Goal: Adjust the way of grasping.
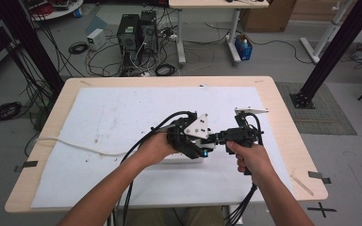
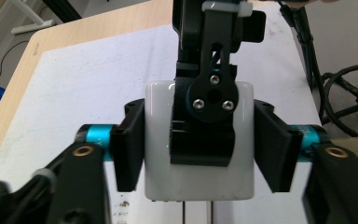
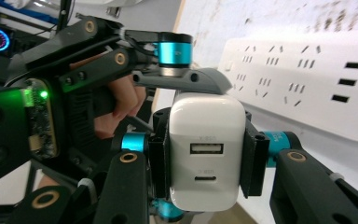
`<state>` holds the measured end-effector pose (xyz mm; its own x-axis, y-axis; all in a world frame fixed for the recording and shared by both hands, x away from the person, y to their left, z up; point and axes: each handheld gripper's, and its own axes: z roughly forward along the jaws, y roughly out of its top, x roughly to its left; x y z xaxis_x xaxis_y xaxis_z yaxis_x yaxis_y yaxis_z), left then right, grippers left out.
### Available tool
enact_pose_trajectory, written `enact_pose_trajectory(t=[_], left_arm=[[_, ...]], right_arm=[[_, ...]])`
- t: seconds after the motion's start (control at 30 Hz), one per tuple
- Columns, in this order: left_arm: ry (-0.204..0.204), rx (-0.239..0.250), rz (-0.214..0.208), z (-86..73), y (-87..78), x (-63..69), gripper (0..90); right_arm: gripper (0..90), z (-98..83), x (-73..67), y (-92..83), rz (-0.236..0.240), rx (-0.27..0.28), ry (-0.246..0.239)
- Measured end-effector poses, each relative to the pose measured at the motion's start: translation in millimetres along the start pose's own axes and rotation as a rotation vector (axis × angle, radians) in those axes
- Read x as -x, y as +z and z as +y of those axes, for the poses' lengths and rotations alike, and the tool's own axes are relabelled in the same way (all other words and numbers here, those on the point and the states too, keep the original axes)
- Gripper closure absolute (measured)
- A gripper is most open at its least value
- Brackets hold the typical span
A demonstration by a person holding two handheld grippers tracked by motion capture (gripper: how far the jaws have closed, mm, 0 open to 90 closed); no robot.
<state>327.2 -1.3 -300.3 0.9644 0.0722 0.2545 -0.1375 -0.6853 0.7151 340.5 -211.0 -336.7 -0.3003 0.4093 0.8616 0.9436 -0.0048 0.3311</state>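
The right tool (image 3: 206, 158) pinches a white charger (image 3: 207, 149) above the desk (image 1: 283, 122). The left tool (image 2: 198, 154) stands spread around it, pads apart from its sides. A power strip (image 3: 303, 79) lies on a white mat (image 1: 122, 117). Computers (image 1: 136, 30) and cables stand on the floor.

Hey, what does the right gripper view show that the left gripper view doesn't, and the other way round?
Right gripper view: the port face of the white charger, with two sockets, and a white power strip lying behind it.
Left gripper view: a plain glossy side of the charger, with two thin prongs at its near end.
Both: the charger sits between the two claws. The right claw is shut on it, while the left claw flanks it closely, grip unclear.
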Motion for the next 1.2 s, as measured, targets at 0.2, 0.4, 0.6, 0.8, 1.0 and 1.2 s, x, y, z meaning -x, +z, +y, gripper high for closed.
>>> enact_pose_trajectory(t=[0.2, 0.4, 0.6, 0.8, 1.0, 1.2], left_arm=[[-0.052, -0.047, -0.01, -7.6, -6.7, -3.6, 21.2], [-0.197, -0.178, -0.056, -38.2, -28.2, -13.1, 21.2], [-0.32, -0.313, -0.057, -70.0, -51.1, -20.0, 21.2], [-0.357, -0.371, -0.027, -88.2, -63.1, -23.2, 21.2], [-0.389, -0.516, 0.003, -107.6, -87.7, -34.0, 21.2], [-0.434, -0.573, 0.056, -124.8, -116.5, -40.2, 21.2]], right_arm=[[62.2, 2.0, 5.1, -12.0, -0.06, 0.035, -0.031], [62.2, 2.8, -0.9, -28.0, -0.351, 0.009, -0.199], [62.2, 5.2, -3.6, -41.2, -0.558, -0.033, -0.296], [62.2, 7.7, -0.1, -46.1, -0.651, -0.079, -0.337], [62.2, 10.5, -1.0, -51.3, -0.73, -0.118, -0.414], [62.2, 14.0, -4.6, -56.8, -0.796, -0.169, -0.494]])
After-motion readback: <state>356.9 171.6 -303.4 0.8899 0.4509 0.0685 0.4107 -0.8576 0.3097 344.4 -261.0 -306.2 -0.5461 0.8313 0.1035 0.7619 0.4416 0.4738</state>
